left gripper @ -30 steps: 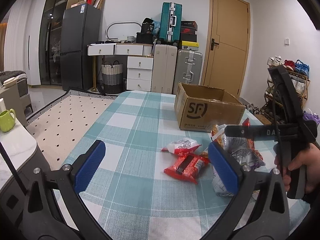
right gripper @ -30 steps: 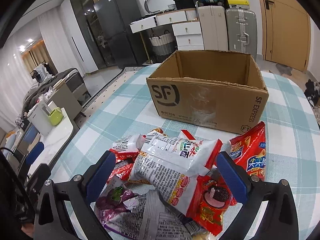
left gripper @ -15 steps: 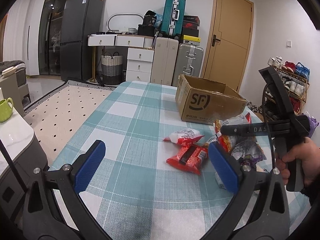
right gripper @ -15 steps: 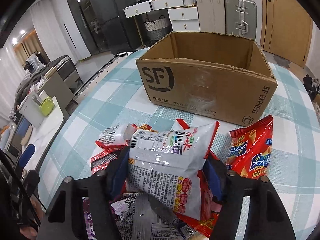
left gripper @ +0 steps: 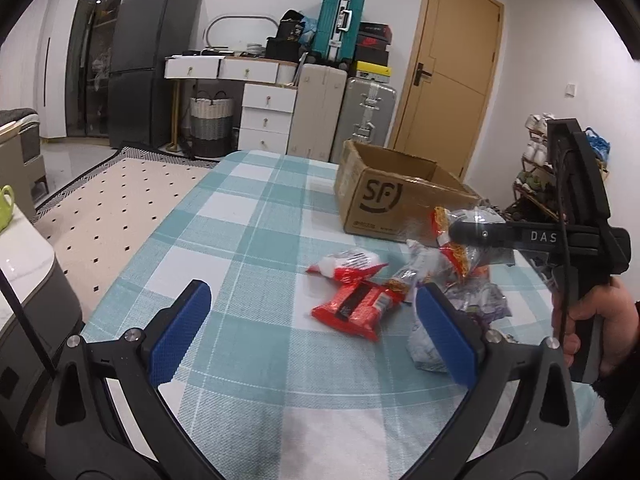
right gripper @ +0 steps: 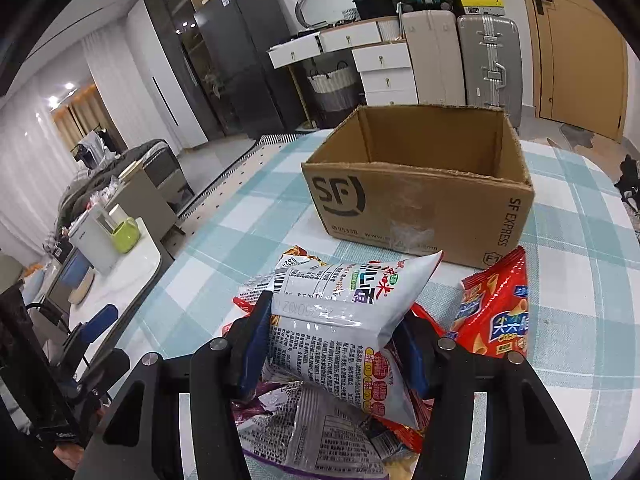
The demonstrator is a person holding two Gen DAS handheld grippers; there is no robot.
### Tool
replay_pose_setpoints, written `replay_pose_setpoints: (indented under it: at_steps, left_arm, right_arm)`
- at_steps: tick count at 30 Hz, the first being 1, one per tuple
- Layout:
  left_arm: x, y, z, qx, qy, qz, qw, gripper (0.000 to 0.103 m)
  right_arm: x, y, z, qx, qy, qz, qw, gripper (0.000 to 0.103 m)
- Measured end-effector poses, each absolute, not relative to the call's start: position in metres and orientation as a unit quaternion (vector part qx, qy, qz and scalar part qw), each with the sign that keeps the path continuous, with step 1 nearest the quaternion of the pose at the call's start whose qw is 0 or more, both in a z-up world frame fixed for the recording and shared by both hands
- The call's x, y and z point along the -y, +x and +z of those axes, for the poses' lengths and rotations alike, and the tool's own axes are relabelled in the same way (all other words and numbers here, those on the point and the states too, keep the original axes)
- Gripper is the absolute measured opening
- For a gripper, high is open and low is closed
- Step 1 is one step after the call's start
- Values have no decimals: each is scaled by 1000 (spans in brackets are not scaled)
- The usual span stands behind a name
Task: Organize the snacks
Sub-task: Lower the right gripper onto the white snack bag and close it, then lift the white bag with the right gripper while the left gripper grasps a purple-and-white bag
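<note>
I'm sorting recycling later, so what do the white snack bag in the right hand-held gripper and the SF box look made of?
White snack bag: looks like glossy plastic film, judging by its shiny highlights and creases; it dents where the closing right hand-held gripper presses it. SF box: plain brown corrugated cardboard, matte, with rough torn top edges and a scuffed patch on its front.

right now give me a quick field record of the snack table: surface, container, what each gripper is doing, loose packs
surface: table with teal and white checked cloth
container: open brown cardboard box marked SF, upright, nothing visible inside
right gripper: jaws closing, pads pressing the sides of a white snack bag with printed text, lifted above the pile
left gripper: open, nothing between its pads, above the cloth
loose packs: red snack bag with cone pictures beside the box; flat red wrapper; small white and red pack
in box so far: no snacks seen
</note>
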State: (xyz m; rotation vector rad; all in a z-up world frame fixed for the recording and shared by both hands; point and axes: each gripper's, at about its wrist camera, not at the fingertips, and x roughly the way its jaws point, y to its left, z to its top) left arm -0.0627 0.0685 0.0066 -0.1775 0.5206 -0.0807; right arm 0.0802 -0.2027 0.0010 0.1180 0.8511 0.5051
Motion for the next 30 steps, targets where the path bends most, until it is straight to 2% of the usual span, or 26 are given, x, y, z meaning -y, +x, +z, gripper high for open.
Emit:
replay_pose_setpoints:
  at_steps: [12,18,25,30]
  left_arm:
    - [-32,-45,12,-290,-72,-110,948,102]
    - [11,-24,18,-318,-30,-183,930,102]
    - [59,16,3,-401,-28,-258,878,102]
    - [85,28,-5,-411,6,-278,868,102]
  right_arm:
    - [266,18,26,-348,114,238,900,57]
    - [315,-26,13,-320,164,217,908,57]
    - [346,-66,-9,-305,190,198,912,57]
    - [352,-78,-13,-294,198,204,913,57]
